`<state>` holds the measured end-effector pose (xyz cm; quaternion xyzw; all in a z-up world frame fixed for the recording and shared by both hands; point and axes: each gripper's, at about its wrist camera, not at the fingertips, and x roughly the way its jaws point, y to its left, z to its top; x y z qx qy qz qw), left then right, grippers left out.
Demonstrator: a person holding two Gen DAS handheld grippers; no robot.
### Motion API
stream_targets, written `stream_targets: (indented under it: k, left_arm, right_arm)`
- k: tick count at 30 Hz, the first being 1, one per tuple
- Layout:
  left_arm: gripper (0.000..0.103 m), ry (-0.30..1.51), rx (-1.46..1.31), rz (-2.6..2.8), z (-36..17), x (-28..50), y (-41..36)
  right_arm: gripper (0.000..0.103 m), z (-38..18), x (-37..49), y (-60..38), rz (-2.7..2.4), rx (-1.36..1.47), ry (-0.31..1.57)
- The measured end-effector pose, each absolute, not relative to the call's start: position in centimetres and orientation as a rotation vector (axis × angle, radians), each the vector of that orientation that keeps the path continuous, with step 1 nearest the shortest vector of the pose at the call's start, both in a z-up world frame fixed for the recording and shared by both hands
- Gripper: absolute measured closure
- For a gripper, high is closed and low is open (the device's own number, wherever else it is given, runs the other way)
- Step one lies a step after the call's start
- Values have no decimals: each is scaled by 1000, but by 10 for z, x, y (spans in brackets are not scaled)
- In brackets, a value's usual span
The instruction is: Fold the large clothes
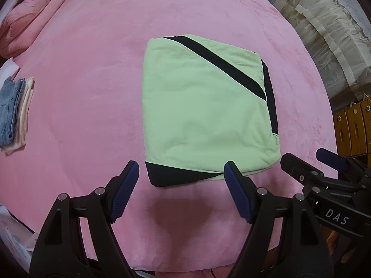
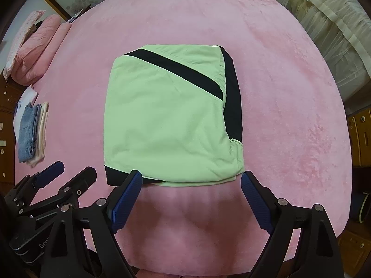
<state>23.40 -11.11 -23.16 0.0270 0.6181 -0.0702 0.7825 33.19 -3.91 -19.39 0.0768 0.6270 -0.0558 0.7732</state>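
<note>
On the pink bed point(image 1: 92, 92), a folded green-and-black garment point(image 1: 204, 115) lies flat; left tool point(image 1: 182, 169) and right tool point(image 2: 191, 178) hover above its near edge, both open, gripping nothing.

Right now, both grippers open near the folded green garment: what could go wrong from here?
1. The left gripper and right gripper sit close side by side; another reach could make them collide.
2. Both hover at the near edge of the folded green garment; a fingertip catching the hem could undo the fold.
3. Dragging it across the pink blanket could bunch the layers.
</note>
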Motion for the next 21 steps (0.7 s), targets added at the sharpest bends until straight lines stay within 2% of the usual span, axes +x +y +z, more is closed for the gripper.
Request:
stream_targets:
  k: [21]
  left_arm:
    - [30, 1322, 69, -135, -229, 237, -118]
  right_arm:
    - [13, -196, 331, -45, -124, 173, 1360]
